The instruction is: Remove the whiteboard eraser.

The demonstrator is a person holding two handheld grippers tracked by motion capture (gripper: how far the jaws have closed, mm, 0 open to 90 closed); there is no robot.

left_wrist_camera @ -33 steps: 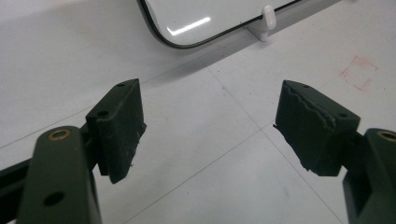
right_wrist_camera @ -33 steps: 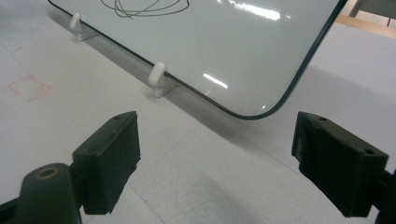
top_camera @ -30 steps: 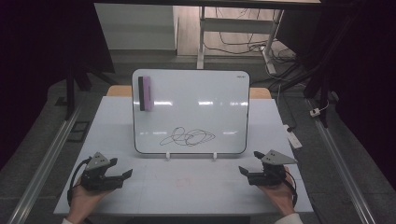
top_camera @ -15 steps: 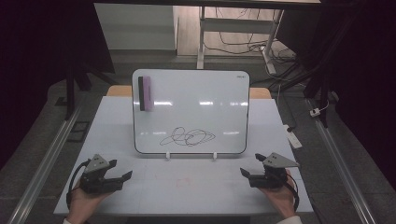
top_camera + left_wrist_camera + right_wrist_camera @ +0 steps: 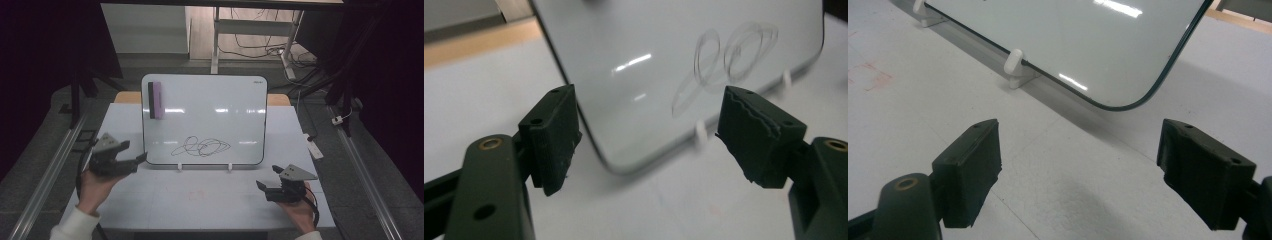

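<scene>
Whiteboard (image 5: pixel 205 120), propped on two small white feet (image 5: pixel 179 167), stands leaning back at the middle of the pale worktop (image 5: pixel 200 200), its glossy face turned toward the person. A looping dark scribble (image 5: pixel 201 147) sits low on the board's face, and a purple-and-black eraser (image 5: pixel 155 100) clings upright near the board's upper left corner. The left hand-held gripper (image 5: pixel 132 161) is raised just off the board's lower left corner, its jaws wide apart with nothing between them; in the left gripper view (image 5: pixel 646 135) that rounded corner and the scribble (image 5: pixel 724 60) lie straight ahead between the two black pads. The right hand-held gripper (image 5: pixel 267 186) hovers low over the worktop, in front of the board's lower right corner and apart from it, jaws likewise spread and empty. In the right gripper view (image 5: pixel 1078 175) the board's lower right corner (image 5: pixel 1128 102) and one white foot (image 5: pixel 1015 62) show beyond the pads.
</scene>
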